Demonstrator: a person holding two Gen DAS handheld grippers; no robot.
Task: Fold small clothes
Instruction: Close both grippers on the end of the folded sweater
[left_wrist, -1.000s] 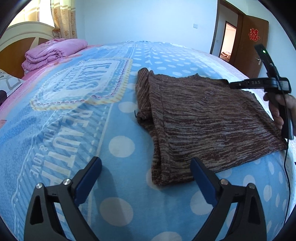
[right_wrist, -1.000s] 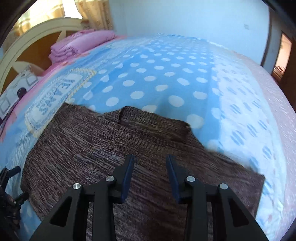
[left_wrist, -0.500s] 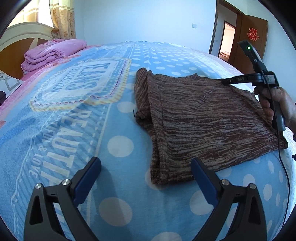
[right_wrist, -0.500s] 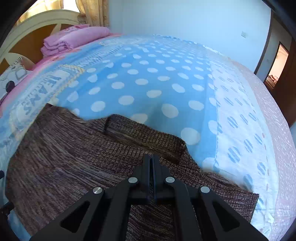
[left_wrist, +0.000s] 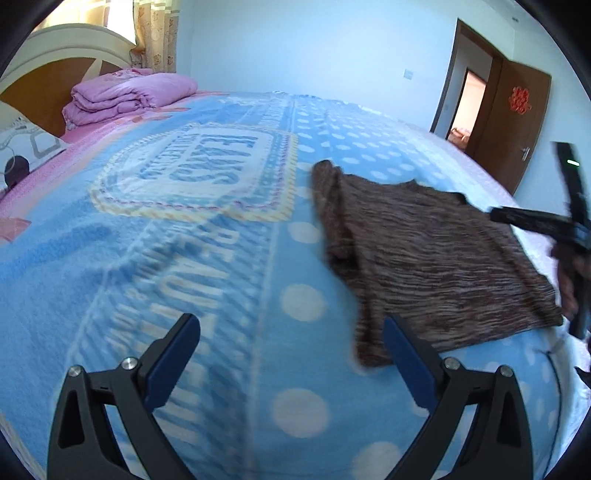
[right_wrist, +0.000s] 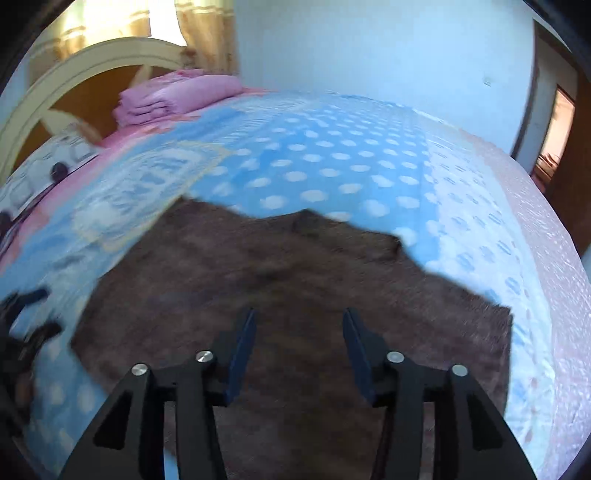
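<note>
A brown knit garment (left_wrist: 424, 251) lies flat on the blue dotted blanket (left_wrist: 184, 258), its left side folded in as a thick band. My left gripper (left_wrist: 290, 325) is open wide just above the blanket, its right finger by the garment's near corner. In the right wrist view my right gripper (right_wrist: 300, 315) hovers over the garment (right_wrist: 277, 277) with its jaws opening and nothing between the pads. From the left wrist view the right gripper (left_wrist: 517, 218) reaches in over the garment's far right edge, held by a person's hand (left_wrist: 569, 280).
A folded pink quilt (left_wrist: 129, 96) and a patterned pillow (left_wrist: 29, 155) lie by the wooden headboard (left_wrist: 44, 92) at the back left. A brown door (left_wrist: 517, 122) stands open at the back right. The bed's right edge runs close to the garment.
My right gripper was shut over the garment half a second ago; now its jaws stand apart and it has drawn back. My left gripper has shifted sideways, so the garment sits further right in its view.
</note>
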